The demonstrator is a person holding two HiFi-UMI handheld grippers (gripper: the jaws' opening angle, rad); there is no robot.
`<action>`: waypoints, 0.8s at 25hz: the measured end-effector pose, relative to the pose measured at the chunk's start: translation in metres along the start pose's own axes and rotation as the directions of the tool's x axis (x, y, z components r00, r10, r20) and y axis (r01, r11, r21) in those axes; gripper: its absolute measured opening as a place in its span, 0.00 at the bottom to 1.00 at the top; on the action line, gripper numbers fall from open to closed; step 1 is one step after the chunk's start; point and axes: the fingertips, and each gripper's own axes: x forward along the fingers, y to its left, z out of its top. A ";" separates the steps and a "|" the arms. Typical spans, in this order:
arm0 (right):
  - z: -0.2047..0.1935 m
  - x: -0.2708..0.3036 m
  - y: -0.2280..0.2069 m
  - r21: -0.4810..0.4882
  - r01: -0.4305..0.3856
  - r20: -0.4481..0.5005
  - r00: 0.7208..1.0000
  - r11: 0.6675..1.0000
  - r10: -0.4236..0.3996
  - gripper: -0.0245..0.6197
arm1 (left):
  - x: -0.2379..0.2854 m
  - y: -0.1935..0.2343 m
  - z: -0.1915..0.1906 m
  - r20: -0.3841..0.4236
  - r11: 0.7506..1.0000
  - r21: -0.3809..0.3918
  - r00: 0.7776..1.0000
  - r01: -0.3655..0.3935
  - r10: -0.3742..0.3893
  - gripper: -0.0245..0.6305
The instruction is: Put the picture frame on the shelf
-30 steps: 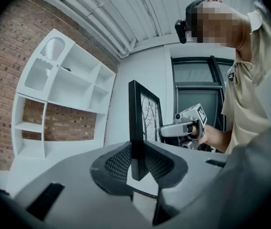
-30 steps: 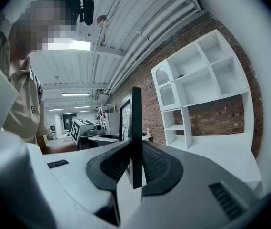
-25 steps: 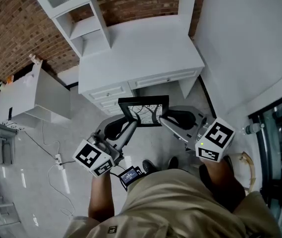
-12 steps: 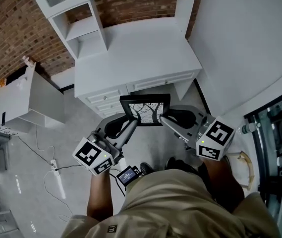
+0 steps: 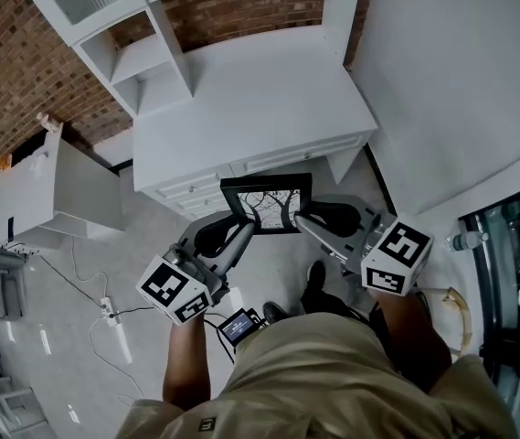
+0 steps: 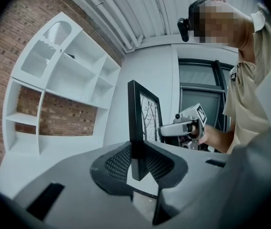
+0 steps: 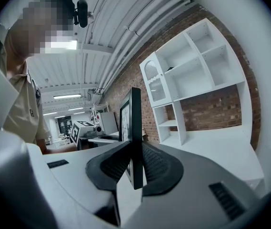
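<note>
From the head view I see the picture frame (image 5: 267, 204) held in the air between my two claws, just in front of the white desk (image 5: 241, 108) and above the pale floor (image 5: 86, 337) — it touches neither. The left claw (image 5: 244, 228) grips the frame at its lower left edge and the right claw (image 5: 300, 219) at its lower right edge. The white shelf unit (image 5: 141, 48) rises along the desk's back and left side against a brick wall (image 5: 22, 71), well apart from the frame. In the left gripper view the two dark pads are closed on the frame's black border, which I see edge-on and upright; a bare-tree drawing shows on the frame's face. Beyond the frame, a hand (image 6: 210, 133) holds the other gripper at the far side, and the shelf unit stands off to the left. In the right gripper view the pads are likewise clamped onto the frame's edge — the frame stands upright between them, with the shelf unit and the brick wall to the right and the other gripper's marker cube (image 7: 80, 128) past the frame on the left.
</note>
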 end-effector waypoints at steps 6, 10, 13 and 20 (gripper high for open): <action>0.012 -0.004 -0.066 -0.002 -0.059 0.026 0.998 0.998 0.059 0.15 | 0.058 0.024 0.010 -0.018 0.998 0.018 0.998 -0.057 0.058 0.16; 0.029 -0.011 -0.132 0.000 -0.109 0.027 0.994 0.994 0.109 0.15 | 0.117 0.046 0.023 -0.027 0.994 0.008 0.994 -0.110 0.110 0.16; 0.038 -0.013 -0.172 -0.004 -0.137 0.034 0.990 0.990 0.138 0.15 | 0.154 0.062 0.031 -0.033 0.990 0.016 0.990 -0.138 0.138 0.16; 0.043 -0.015 -0.179 0.008 -0.136 0.040 0.990 0.991 0.136 0.15 | 0.161 0.064 0.037 -0.052 0.990 0.022 0.988 -0.141 0.142 0.16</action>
